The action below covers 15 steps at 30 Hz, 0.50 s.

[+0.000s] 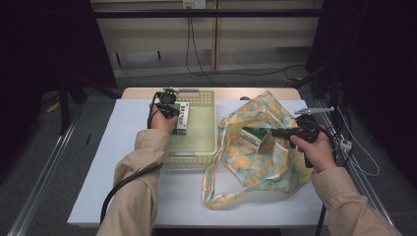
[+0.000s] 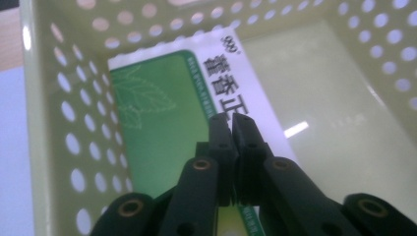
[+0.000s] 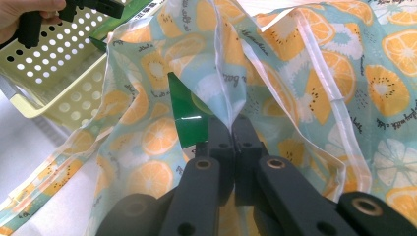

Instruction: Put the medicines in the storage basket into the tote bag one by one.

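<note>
A flat green-and-white box [image 1: 183,119] [image 2: 162,113] lies in the back left corner of the pale yellow perforated basket [image 1: 202,135] [image 2: 64,98]. My left gripper [image 1: 169,111] [image 2: 231,120] points down over that box, jaws shut with nothing between them. To the right lies an orange-print fabric bag [image 1: 260,164] [image 3: 319,73], mouth held up. My right gripper [image 1: 276,132] [image 3: 231,123] is shut on the bag's rim, lifting the fabric. Inside the bag stands a second green-and-white box [image 1: 253,137] [image 3: 184,108], partly hidden by cloth.
The basket sits at the back middle of the white table [image 1: 113,162], with the bag close against its right side. The bag's handles trail toward the front edge. In the right gripper view the basket [image 3: 64,64] shows at upper left, with a hand above it.
</note>
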Available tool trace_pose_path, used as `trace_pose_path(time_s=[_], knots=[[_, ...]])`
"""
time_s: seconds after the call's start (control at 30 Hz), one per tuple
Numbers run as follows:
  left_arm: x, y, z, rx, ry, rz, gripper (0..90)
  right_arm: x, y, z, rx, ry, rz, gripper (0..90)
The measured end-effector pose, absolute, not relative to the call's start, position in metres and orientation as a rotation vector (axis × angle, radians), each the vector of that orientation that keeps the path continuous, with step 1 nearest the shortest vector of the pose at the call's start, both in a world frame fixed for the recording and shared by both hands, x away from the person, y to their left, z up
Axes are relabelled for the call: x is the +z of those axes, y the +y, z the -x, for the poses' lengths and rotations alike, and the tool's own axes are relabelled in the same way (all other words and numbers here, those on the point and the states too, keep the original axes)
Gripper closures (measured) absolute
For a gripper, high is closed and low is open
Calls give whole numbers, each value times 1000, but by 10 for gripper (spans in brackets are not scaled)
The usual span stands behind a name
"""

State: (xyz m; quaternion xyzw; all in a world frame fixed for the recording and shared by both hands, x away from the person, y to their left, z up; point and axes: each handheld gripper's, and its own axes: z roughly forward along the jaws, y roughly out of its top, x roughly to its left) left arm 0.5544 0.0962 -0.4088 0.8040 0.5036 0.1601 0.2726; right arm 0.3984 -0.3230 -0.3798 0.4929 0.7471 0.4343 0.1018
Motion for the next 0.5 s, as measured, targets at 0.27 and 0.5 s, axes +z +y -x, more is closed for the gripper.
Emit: trace_pose_path(time_s=[0.27,0.5], knots=[[-416,90,-553,351,1348,-2229,900,-380,-323,-399,1278,2209,-1457,895],[-418,89,-547,323,1335,-2213,900,-379,-321,-397,1275,2211,-1452,894]])
